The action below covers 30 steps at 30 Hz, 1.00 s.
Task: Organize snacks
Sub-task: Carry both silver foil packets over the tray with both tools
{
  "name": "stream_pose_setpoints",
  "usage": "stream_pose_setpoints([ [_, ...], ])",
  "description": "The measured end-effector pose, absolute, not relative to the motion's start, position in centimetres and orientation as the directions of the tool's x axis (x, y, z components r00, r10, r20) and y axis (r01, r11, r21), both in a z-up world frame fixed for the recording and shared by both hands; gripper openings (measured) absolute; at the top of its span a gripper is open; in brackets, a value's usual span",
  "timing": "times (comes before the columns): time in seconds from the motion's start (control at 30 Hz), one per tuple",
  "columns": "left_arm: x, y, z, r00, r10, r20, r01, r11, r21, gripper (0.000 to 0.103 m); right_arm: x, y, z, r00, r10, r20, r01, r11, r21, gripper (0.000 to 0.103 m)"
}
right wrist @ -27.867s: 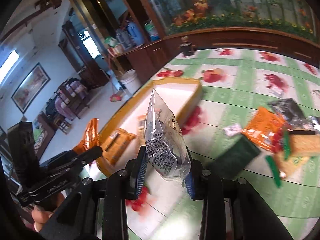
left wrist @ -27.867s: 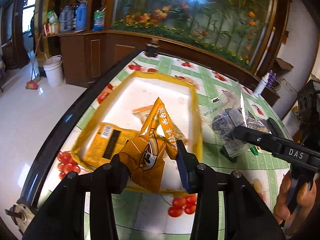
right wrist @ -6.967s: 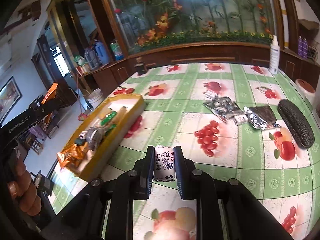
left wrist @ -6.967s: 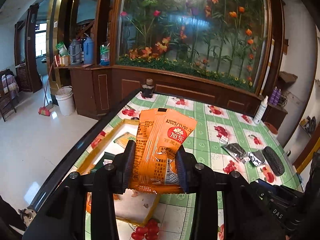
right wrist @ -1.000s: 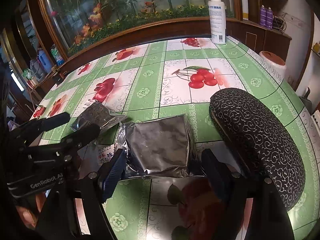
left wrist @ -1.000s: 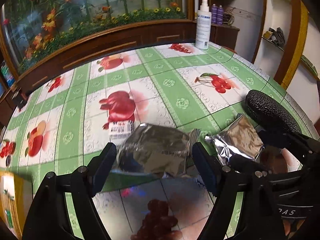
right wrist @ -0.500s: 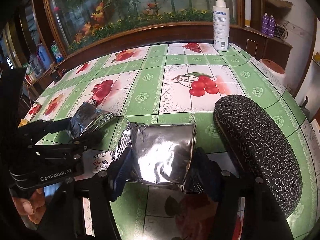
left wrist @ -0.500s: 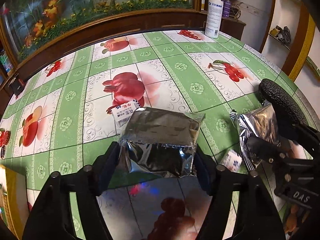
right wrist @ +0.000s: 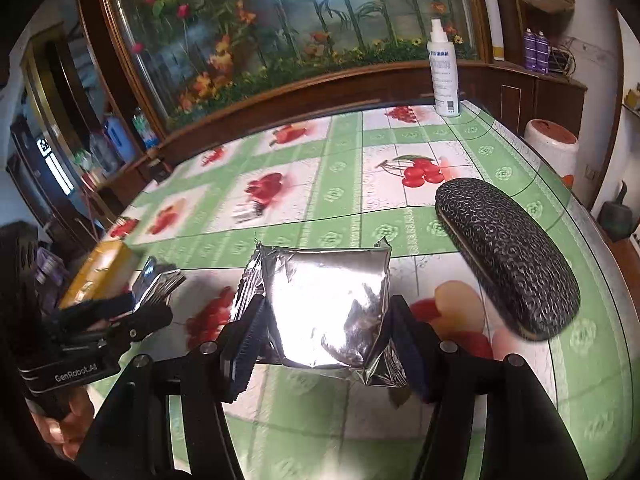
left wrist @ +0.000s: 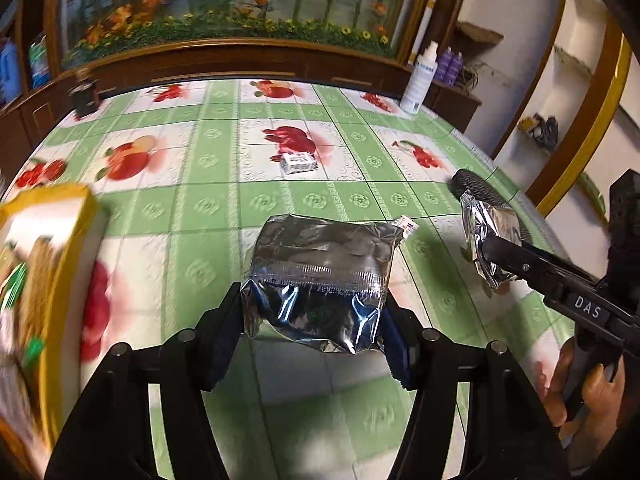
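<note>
I see a round worktop (right wrist: 344, 184) with a green and white cloth that has red fruit pictures on it. Behind it runs a curved brown wooden cabinet (right wrist: 320, 88). Above that is a big glass wall with bright flowers and green stalks (right wrist: 280, 20). On the right there is a white wall (left wrist: 516, 20) with a shelf.

You see two shiny silver foil packets (left wrist: 320, 280) (right wrist: 332, 312) over a green-and-white checked tablecloth (left wrist: 208, 184) printed with red fruit. The tray (left wrist: 76, 216) rim is yellow. The glasses case (right wrist: 508, 260) is black with a pale swirl pattern.
</note>
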<state>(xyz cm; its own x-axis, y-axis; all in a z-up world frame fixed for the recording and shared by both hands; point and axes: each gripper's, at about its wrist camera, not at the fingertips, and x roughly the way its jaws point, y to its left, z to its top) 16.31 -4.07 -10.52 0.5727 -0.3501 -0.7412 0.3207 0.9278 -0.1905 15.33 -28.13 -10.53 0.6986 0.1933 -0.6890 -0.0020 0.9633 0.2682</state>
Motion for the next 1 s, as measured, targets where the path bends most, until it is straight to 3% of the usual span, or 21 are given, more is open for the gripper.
stream_pose_setpoints([
  [0.2, 12.0, 0.3, -8.7, 0.64, -0.312, -0.702, 0.233, 0.95, -0.209, 0.061, 12.1, -25.6, -8.8, 0.712, 0.28, -0.644, -0.053, 0.936, 0.348, 0.062],
  [0.43, 9.5, 5.6, -7.4, 0.701, -0.154, -0.696, 0.068, 0.986, -0.15, 0.061, 10.0, -21.8, -7.8, 0.698, 0.37, -0.613, -0.116, 0.903, 0.414, 0.062],
  [1.0, 5.6, 12.2, -6.3, 0.76, 0.036, -0.649, -0.107, 0.992, -0.07, 0.062, 8.2, -13.7, -6.2, 0.648, 0.462, -0.606, -0.252, 0.88, 0.402, 0.062],
])
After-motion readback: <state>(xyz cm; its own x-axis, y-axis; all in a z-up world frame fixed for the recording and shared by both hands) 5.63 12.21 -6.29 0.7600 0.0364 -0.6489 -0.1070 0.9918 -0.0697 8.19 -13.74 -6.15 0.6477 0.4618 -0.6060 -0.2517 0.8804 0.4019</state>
